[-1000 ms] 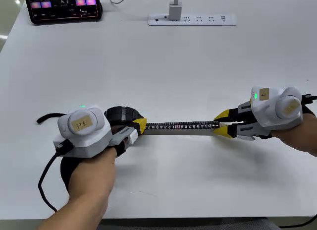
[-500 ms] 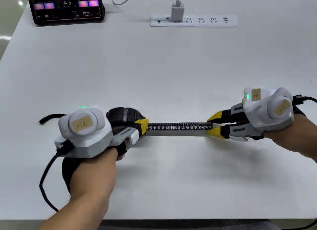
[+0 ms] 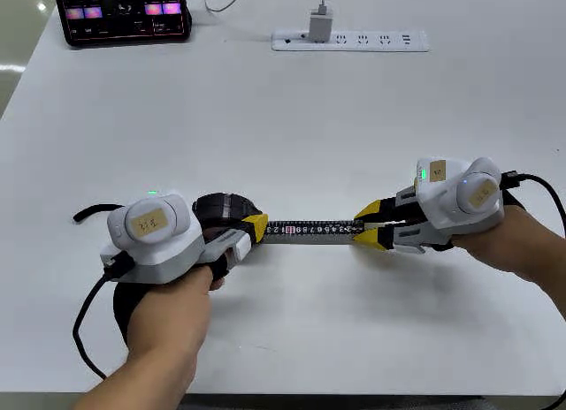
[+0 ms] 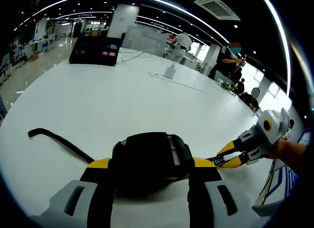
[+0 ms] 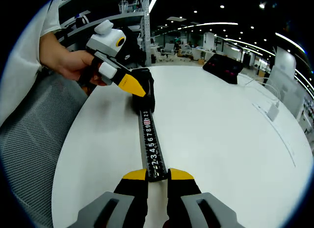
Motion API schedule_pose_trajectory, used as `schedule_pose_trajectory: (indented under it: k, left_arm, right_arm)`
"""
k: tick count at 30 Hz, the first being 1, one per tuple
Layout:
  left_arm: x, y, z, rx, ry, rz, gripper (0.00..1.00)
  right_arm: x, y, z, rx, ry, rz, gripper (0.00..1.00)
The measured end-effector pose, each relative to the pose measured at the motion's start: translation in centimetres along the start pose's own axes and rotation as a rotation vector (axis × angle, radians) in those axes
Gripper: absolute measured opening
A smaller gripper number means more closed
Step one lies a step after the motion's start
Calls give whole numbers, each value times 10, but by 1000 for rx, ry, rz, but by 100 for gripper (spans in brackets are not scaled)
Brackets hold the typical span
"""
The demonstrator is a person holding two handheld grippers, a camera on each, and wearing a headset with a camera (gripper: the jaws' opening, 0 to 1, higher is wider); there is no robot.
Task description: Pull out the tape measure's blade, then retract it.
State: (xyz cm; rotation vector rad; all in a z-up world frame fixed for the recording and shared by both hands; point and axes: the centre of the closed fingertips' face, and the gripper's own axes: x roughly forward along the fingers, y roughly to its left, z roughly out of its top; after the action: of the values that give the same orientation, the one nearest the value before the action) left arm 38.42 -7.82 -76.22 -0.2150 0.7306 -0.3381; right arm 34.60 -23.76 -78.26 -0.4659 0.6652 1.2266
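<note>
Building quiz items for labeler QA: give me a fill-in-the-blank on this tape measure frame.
The left gripper is shut on the black round tape measure ____. The tip of the numbered metal blade is pinched by the ____. A white charger is plugged into the long white ____. Missing: case; right gripper; power strip.

Smooth white table, softly sheened. Matt black plastic on the tape measure case, slight gloss on the blade. Shiny white plastic shells on left gripper, right gripper.
</note>
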Motion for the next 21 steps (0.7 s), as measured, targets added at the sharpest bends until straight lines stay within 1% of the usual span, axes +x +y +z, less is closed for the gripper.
schedule_pose_trajectory:
  k: [13,21]
  left_arm:
    - [-1,-2,0,-5,1,-4,57]
    - [-1,-2,0,-8,-1,-7,57]
  right_arm:
    - [20,0,12,1,-30,19,11]
    - [30,4,23,-11,-40,34,11]
